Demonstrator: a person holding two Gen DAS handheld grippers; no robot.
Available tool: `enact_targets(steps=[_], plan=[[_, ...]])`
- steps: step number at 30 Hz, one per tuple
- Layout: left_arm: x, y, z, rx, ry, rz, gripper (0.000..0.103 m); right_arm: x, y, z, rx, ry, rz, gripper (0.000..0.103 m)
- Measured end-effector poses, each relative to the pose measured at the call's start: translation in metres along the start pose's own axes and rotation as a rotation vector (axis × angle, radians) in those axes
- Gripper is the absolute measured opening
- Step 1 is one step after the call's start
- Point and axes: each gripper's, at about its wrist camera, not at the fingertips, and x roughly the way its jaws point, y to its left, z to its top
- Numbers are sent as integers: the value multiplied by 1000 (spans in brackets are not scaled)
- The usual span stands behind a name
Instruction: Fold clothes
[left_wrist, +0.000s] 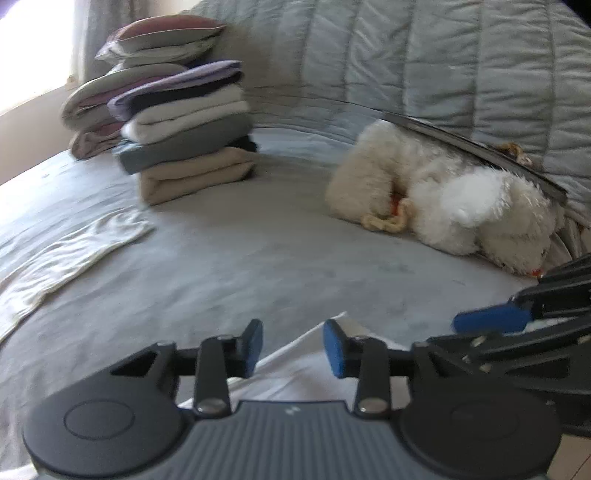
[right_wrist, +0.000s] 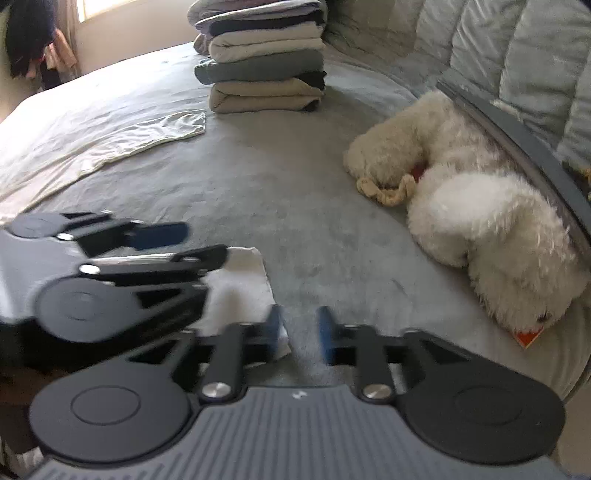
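Fingers of the left gripper (left_wrist: 292, 347) are seen parted, with nothing clamped, above a white cloth (left_wrist: 303, 365) lying at the bottom centre of the frame on the grey bed (left_wrist: 229, 266). The right gripper (right_wrist: 297, 334) is likewise held open and empty, beside that cloth's edge. A stack of folded clothes (left_wrist: 188, 133) is found at upper left, a cream garment (left_wrist: 66, 254) spread flat below it (a white dog (left_wrist: 454, 199) lies at right).

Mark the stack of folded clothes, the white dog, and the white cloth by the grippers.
stack of folded clothes (right_wrist: 264, 62), right wrist view, on the grey layer mid-stack.
white dog (right_wrist: 476, 218), right wrist view, on its fluffy back.
white cloth (right_wrist: 240, 288), right wrist view, on its flat middle.
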Motion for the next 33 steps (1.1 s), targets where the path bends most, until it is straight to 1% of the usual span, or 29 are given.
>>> enact_targets(steps=[1, 3, 6, 9, 14, 17, 24, 30, 33], plan=[[-6, 5, -1, -13, -3, 12, 53, 1, 1, 0, -7, -1, -1, 39], [-19, 16, -3, -36, -8, 41, 59, 2, 4, 0, -22, -4, -3, 39], [-39, 35, -10, -63, -8, 97, 65, 4, 8, 1, -44, -8, -5, 42], [-62, 59, -23, -80, -13, 153, 70, 4, 27, 0, -102, -8, 32, 43], [-105, 107, -54, -133, -42, 247, 73, 4, 62, -3, -208, -8, 104, 45], [-128, 140, -72, -164, -34, 319, 73, 3, 82, -4, -271, -8, 147, 47], [-187, 210, -113, -234, -23, 483, 77, 0, 138, -8, -406, 18, 279, 47], [-228, 261, -159, -355, -41, 576, 78, -2, 194, -20, -535, 49, 390, 47], [-247, 286, -185, -457, -63, 611, 77, -4, 222, -26, -595, 62, 436, 47]])
